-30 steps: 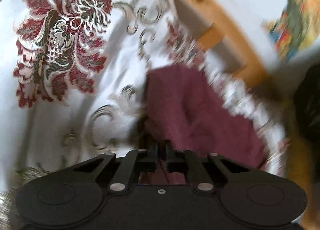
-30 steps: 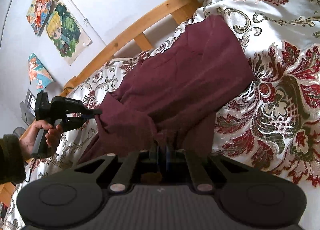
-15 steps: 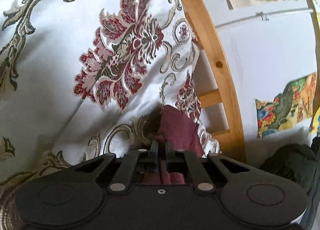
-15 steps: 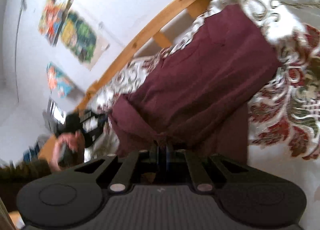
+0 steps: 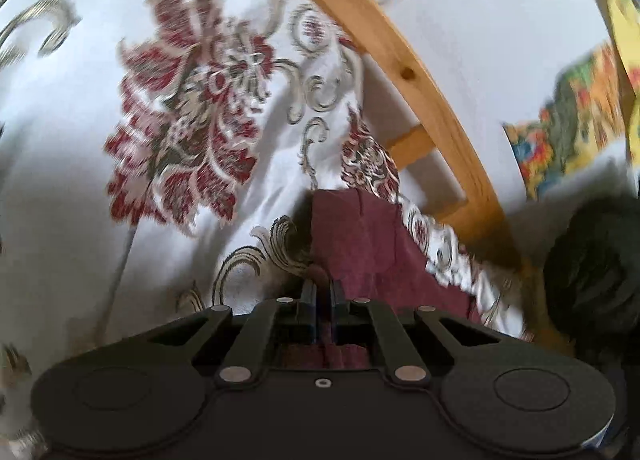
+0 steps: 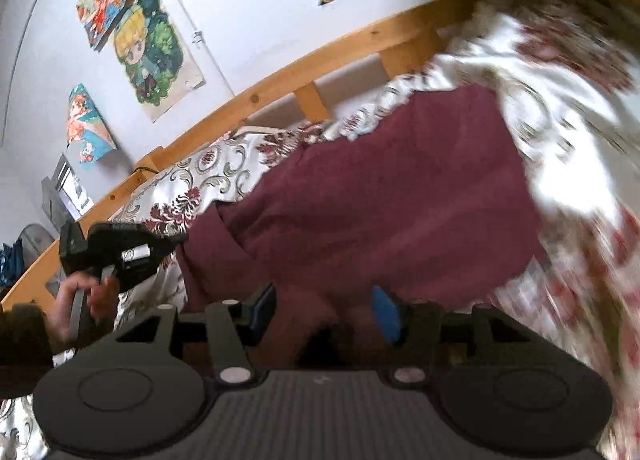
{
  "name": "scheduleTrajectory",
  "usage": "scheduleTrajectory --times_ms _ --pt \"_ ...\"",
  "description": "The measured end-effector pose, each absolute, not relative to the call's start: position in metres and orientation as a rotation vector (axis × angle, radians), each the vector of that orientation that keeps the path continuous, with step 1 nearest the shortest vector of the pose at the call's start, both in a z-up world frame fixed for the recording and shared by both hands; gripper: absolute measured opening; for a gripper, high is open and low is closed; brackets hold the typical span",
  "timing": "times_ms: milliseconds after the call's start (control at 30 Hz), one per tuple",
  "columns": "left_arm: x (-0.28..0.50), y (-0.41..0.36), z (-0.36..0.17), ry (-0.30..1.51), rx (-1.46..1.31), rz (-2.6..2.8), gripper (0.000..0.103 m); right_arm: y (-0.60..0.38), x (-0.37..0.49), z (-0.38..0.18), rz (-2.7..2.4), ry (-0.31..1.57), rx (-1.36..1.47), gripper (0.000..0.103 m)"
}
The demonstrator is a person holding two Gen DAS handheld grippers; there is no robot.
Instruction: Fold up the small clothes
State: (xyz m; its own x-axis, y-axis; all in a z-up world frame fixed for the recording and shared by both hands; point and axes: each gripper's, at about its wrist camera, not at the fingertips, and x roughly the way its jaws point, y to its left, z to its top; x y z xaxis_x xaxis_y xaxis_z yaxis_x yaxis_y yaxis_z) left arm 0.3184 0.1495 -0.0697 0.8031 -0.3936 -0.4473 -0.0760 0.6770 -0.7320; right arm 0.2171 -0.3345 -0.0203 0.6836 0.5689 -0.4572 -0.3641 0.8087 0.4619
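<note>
My left hand-held gripper (image 5: 322,292) is clamped on an edge of the maroon garment (image 6: 384,195), which lies spread on the bed (image 5: 60,179) along the edge by the wooden rail (image 6: 280,79). My right hand-held gripper (image 6: 324,312) is opening, pads apart over the garment's near edge, not pressing it. My left hand (image 6: 86,300) shows at left.

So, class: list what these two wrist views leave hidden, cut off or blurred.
- Maroon garment, right wrist view: near edge hidden behind the right hand-held gripper, whose jaws are opening.
- Bedspread pattern, same view: motion-blurred.
- Left wrist view: garment's type unreadable; left hand-held gripper hides the pinched part.
</note>
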Motion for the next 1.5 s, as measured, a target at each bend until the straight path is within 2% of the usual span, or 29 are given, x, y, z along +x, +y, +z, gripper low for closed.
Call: scheduleTrajectory --times_ms 267,400,433,467,500,533,700,867,900,933,967,1033,1100,1133,1167,1200,1233,1300,1400,1500 --pt "0.319 0.145 -0.070 0.589 -0.699 -0.268 0.006 -0.181 0.379 -0.004 0.805 0.749 0.303 0.058" --pt "0.320 0.150 -0.076 0.576 -0.735 -0.289 0.006 -0.125 0.425 -0.009 0.843 0.798 0.330 0.055" --pt "0.320 0.152 -0.077 0.574 -0.743 -0.293 0.006 -0.110 0.436 -0.012 0.859 0.837 0.313 0.048" --pt "0.320 0.153 -0.078 0.570 -0.749 -0.301 0.006 -0.100 0.445 -0.015 0.873 0.881 0.299 0.029" --pt "0.320 0.154 -0.078 0.563 -0.751 -0.309 0.006 -0.092 0.450 -0.021 0.880 0.908 0.285 0.015" --pt "0.319 0.155 -0.078 0.551 -0.747 -0.309 0.006 -0.086 0.453 -0.023 0.877 0.909 0.266 0.007" --pt "0.318 0.168 -0.084 0.517 -0.794 -0.282 0.005 -0.086 0.458 -0.017 0.830 0.768 0.316 0.005" --pt "0.320 0.180 -0.095 0.537 -0.840 -0.222 0.005 -0.097 0.476 -0.016 0.746 0.704 0.423 0.005" --pt "0.320 0.181 -0.097 0.545 -0.836 -0.205 0.000 -0.096 0.479 -0.017 0.733 0.701 0.420 0.005" --pt "0.320 0.181 -0.097 0.559 -0.823 -0.179 0.000 -0.096 0.480 -0.019 0.711 0.694 0.411 0.005" --pt "0.321 0.182 -0.098 0.572 -0.814 -0.164 0.000 -0.097 0.483 -0.021 0.679 0.694 0.409 0.007" --pt "0.322 0.183 -0.100 0.605 -0.810 -0.150 0.000 -0.106 0.487 -0.026 0.659 0.741 0.449 0.017" --pt "0.320 0.179 -0.096 0.603 -0.777 -0.152 0.014 -0.115 0.485 -0.026 0.671 0.750 0.466 0.054" --pt "0.320 0.176 -0.093 0.600 -0.750 -0.149 0.016 -0.120 0.481 -0.024 0.670 0.738 0.451 0.079" --pt "0.321 0.173 -0.090 0.601 -0.723 -0.144 0.021 -0.125 0.474 -0.021 0.678 0.720 0.421 0.082" --pt "0.321 0.170 -0.087 0.604 -0.696 -0.139 0.032 -0.130 0.467 -0.018 0.690 0.715 0.387 0.082" --pt "0.321 0.165 -0.083 0.604 -0.663 -0.129 0.037 -0.136 0.459 -0.014 0.695 0.716 0.343 0.084" --pt "0.320 0.159 -0.077 0.593 -0.613 -0.106 0.063 -0.151 0.439 -0.010 0.666 0.709 0.251 0.090" --pt "0.328 0.151 -0.069 0.584 -0.543 -0.087 0.080 -0.190 0.397 -0.008 0.619 0.696 0.140 0.098" --pt "0.350 0.143 -0.069 0.612 -0.485 -0.101 0.083 -0.233 0.339 -0.010 0.560 0.685 0.042 0.102"
